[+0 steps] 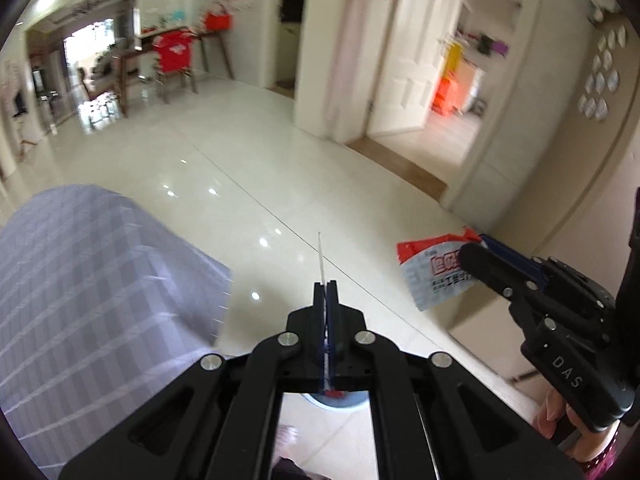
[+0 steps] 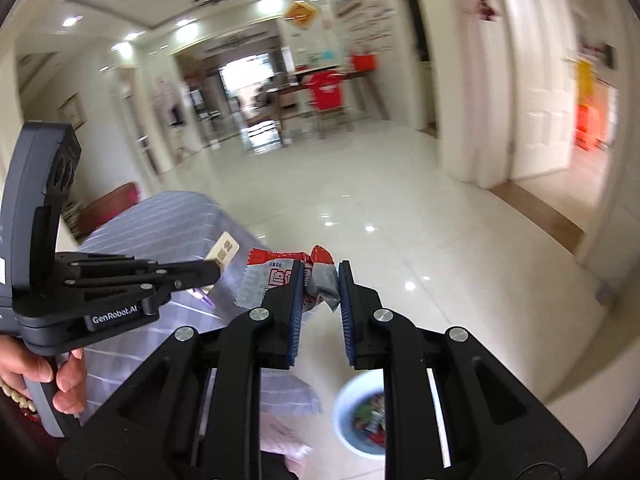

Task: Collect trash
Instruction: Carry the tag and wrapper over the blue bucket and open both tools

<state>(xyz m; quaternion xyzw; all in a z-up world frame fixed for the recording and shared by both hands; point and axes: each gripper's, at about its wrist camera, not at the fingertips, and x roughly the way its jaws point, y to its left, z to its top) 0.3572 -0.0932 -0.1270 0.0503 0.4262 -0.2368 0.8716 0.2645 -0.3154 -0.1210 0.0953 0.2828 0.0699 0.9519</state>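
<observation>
In the left wrist view my left gripper (image 1: 325,286) is shut on a thin slip of paper (image 1: 320,256), seen edge-on and sticking out past the tips. From the right wrist view that slip (image 2: 226,252) is small, beige and printed, held in the left gripper (image 2: 214,270). My right gripper (image 2: 320,268) is shut on a crumpled red, white and silver wrapper (image 2: 320,284). The same wrapper (image 1: 428,272) shows in the right gripper (image 1: 476,252) at the right of the left view. A pale round bin (image 2: 352,408) with scraps inside stands on the floor below both grippers.
A surface covered in lilac checked cloth (image 1: 92,280) lies at the left, close to the left gripper. Glossy white floor tiles (image 1: 240,152) stretch ahead. White doors (image 1: 408,60) and a wall (image 1: 568,168) are on the right. A wooden table and a chair with a red cover (image 1: 174,52) stand far back.
</observation>
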